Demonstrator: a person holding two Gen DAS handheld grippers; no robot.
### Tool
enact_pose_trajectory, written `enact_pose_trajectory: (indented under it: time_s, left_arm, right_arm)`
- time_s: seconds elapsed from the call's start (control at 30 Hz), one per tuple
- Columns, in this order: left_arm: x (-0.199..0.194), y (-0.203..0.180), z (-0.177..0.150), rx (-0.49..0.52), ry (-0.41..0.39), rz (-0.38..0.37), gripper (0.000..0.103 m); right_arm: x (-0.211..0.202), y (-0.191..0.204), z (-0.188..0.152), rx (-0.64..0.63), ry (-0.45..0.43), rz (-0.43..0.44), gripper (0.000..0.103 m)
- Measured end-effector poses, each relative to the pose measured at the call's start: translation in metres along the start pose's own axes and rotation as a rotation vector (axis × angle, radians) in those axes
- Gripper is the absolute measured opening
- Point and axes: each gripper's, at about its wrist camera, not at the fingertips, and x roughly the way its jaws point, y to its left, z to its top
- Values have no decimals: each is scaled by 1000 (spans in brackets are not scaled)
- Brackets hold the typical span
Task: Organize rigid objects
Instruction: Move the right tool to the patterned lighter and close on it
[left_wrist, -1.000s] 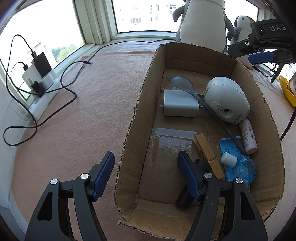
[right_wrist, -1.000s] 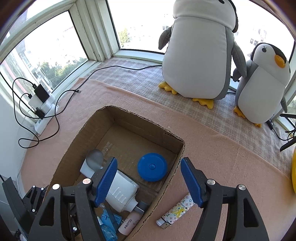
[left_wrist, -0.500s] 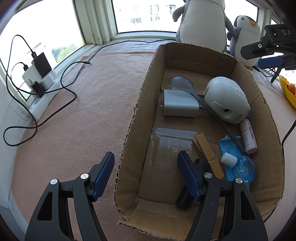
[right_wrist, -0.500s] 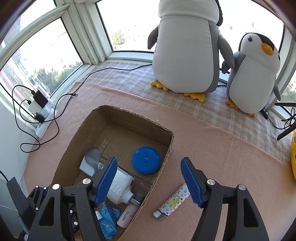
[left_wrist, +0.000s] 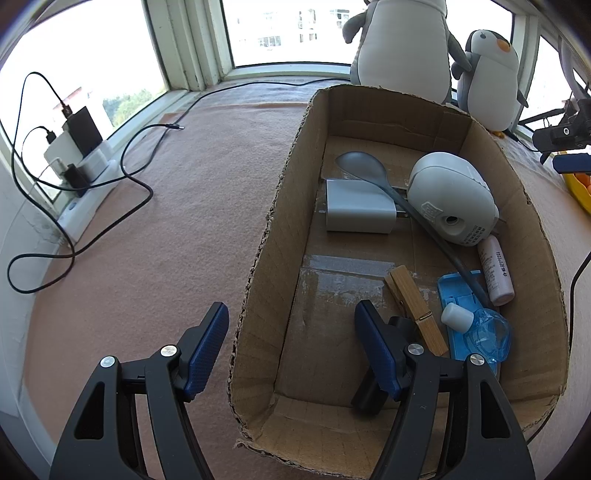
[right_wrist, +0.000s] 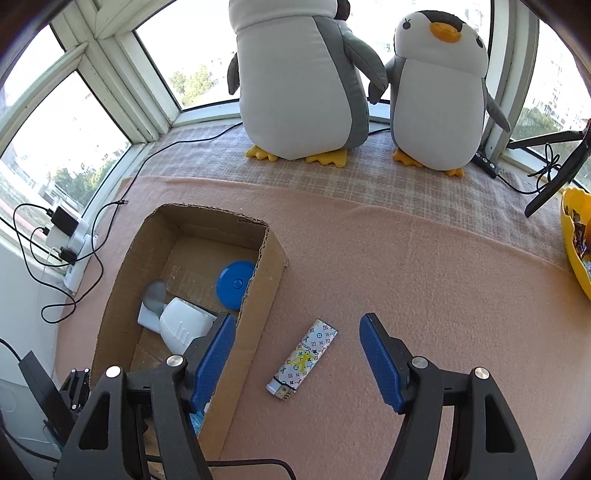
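R tongs (right_wrist: 297, 354) wide open, empty, above patterned lighter (right_wrist: 302, 360) lying flat on pink blanket just outside cardboard box (right_wrist: 258, 291). L tongs (left_wrist: 291, 347) wide open, empty, straddling box's left wall. In box: grey spoon (left_wrist: 364, 168), charger block (left_wrist: 358, 210), pencil sharpener (left_wrist: 450, 197), wooden peg (left_wrist: 415, 308), blue disc (right_wrist: 234, 284). Two plush penguins (right_wrist: 299, 81) by window
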Motion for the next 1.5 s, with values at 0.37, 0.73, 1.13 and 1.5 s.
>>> enact_pose_trajectory:
  time_s: [0.37, 0.73, 1.13, 1.5]
  left_arm:
    - [0, 0, 0, -2, 0, 0, 72]
    - [0, 0, 0, -1, -1, -1, 72]
    - [0, 0, 0, -1, -1, -1, 72]
    - [0, 0, -1, -3, -1, -2, 72]
  right_arm:
    - [36, -29, -17, 150, 146, 61, 42]
    - [63, -17, -21, 159, 198, 40, 38]
    - [77, -2, -18, 79, 205, -61, 38]
    - [79, 7, -19, -55, 213, -145, 25]
